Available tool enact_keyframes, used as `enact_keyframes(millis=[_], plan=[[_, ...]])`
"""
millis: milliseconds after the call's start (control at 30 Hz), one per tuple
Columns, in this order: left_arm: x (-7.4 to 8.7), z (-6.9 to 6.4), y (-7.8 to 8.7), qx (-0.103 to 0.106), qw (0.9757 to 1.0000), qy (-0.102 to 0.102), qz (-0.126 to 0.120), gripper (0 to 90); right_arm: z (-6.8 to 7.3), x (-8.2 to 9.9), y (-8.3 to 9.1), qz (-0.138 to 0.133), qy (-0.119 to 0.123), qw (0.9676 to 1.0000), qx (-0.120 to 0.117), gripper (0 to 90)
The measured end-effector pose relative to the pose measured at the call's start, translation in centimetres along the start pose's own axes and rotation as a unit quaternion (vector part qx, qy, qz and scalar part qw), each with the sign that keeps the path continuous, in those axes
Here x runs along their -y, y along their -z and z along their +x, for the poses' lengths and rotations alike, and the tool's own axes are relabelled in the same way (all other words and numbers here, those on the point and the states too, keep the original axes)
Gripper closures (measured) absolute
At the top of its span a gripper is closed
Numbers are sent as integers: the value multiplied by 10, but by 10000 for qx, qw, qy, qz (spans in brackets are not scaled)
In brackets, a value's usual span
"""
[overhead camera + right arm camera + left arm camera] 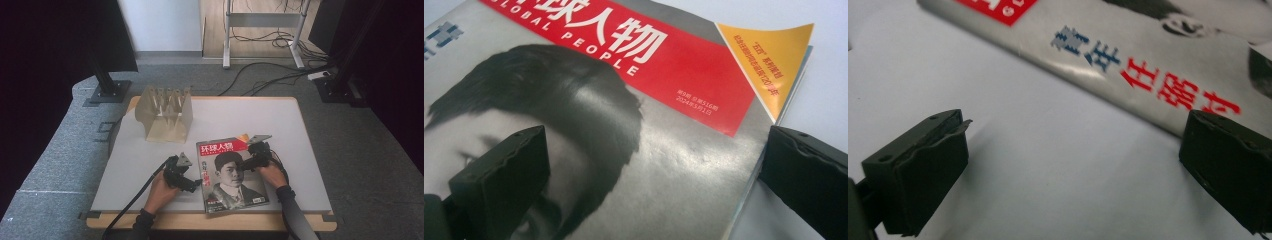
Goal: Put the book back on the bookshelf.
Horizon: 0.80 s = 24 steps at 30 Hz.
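**Both tongs open at the magazine's edges**

The left gripper hovers low over the table, its jaws spread wide with nothing between them; in the left gripper view one jaw stands over bare white table and the other just reaches the magazine's left edge. The right gripper sits at the magazine's right side, jaws also wide apart: in the right gripper view one jaw lies over the cover and the other past the page edge, so they straddle that edge without closing on it.

The magazine lies flat, cover up, at the near middle of the table, its red title band toward the far side and an orange corner flash at the far right. Well apart, at the far left of the table, stands a pale slotted rack. Cables lie on the grey floor beyond the table.
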<state>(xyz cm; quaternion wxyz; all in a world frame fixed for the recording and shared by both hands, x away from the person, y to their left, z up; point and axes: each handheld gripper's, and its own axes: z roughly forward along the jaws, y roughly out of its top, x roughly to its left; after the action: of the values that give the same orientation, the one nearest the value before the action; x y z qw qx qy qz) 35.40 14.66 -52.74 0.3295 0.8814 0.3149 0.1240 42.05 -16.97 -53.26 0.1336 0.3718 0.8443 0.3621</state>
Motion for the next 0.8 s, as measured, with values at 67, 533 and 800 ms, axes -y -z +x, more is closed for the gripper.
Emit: enact_keyframes(millis=[67,533,800], plan=[[0,0,0,-29,10000,24,-2,0,2,-1,-2,-3,32,10000,-22,0],[0,4,-1,-78,9998,177,33,0,-4,-1,9,0,-419,9991,-104,134],[0,4,-2,-90,9998,174,37,0,-6,-5,3,-224,-792,9964,-202,155]])
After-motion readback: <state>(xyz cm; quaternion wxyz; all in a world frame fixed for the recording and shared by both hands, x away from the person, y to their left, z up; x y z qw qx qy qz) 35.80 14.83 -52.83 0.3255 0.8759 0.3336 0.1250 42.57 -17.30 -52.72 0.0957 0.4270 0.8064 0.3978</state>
